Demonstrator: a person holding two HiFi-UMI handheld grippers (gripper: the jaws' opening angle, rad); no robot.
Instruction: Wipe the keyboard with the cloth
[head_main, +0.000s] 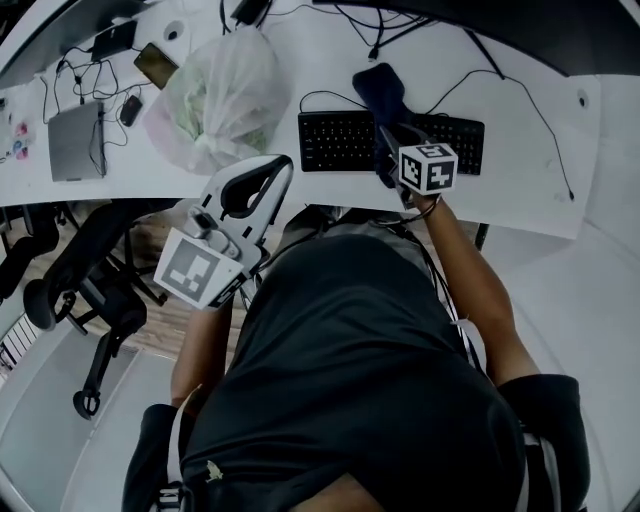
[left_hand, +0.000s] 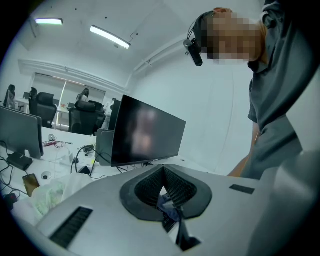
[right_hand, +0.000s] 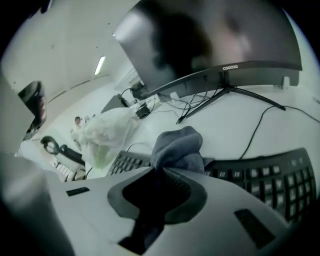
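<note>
A black keyboard (head_main: 335, 140) lies on the white desk (head_main: 530, 185) in front of me. My right gripper (head_main: 386, 135) is shut on a dark blue-grey cloth (head_main: 377, 88), which bunches up over the keyboard's middle. In the right gripper view the cloth (right_hand: 178, 146) sticks out from my right gripper (right_hand: 162, 171), with the keyboard (right_hand: 272, 175) on both sides below it. My left gripper (head_main: 283, 163) hovers at the desk's front edge, left of the keyboard, shut on nothing. In its own view the left gripper (left_hand: 163, 171) points up toward a monitor (left_hand: 145, 132).
A filled translucent plastic bag (head_main: 215, 100) sits left of the keyboard. Farther left lie a grey laptop (head_main: 77, 140), a phone (head_main: 155, 65) and cables. A monitor (right_hand: 215, 35) stands behind the keyboard. A black office chair (head_main: 90, 280) stands below the desk on the left.
</note>
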